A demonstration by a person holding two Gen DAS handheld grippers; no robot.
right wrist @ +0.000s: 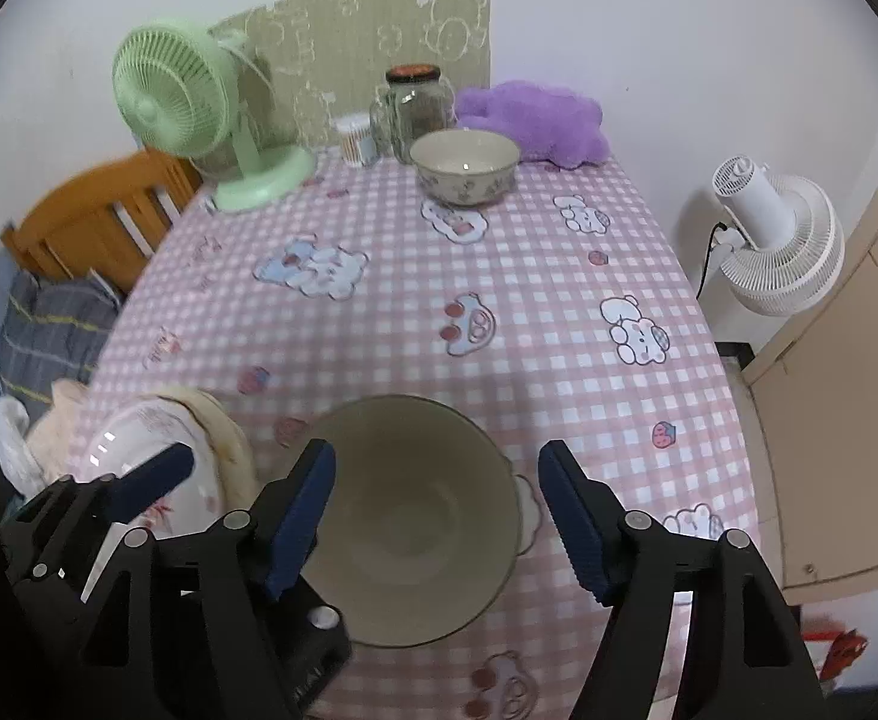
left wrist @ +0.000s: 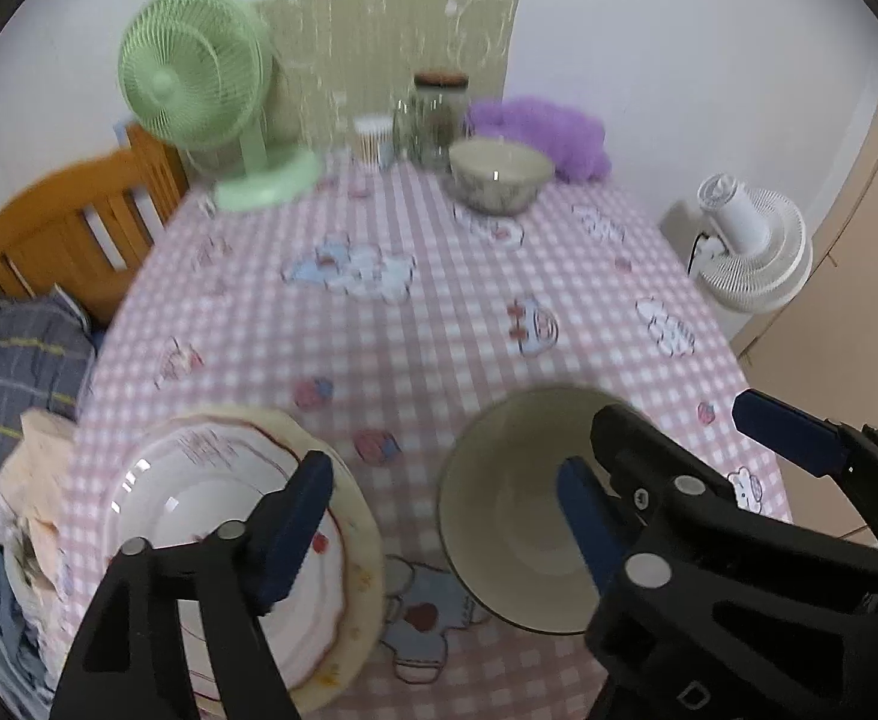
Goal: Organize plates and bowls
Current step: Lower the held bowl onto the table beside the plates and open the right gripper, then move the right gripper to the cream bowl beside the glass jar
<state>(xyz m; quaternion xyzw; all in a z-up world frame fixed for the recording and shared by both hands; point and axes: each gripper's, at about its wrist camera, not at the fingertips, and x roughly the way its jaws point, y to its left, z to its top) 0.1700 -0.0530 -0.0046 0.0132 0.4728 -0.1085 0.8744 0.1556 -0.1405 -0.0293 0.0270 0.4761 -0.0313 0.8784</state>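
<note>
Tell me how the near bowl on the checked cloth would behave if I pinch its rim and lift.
The near bowl looks glazed, so its rim is probably slippery between flat pads. It seems ceramic: likely stiff, fairly heavy, and breakable if dropped. Gripped at one side, the deep shape may tilt.

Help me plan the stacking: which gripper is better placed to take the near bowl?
Right. The right gripper is open directly over the near bowl, one finger each side; the left gripper sits mostly over the plates.
</note>
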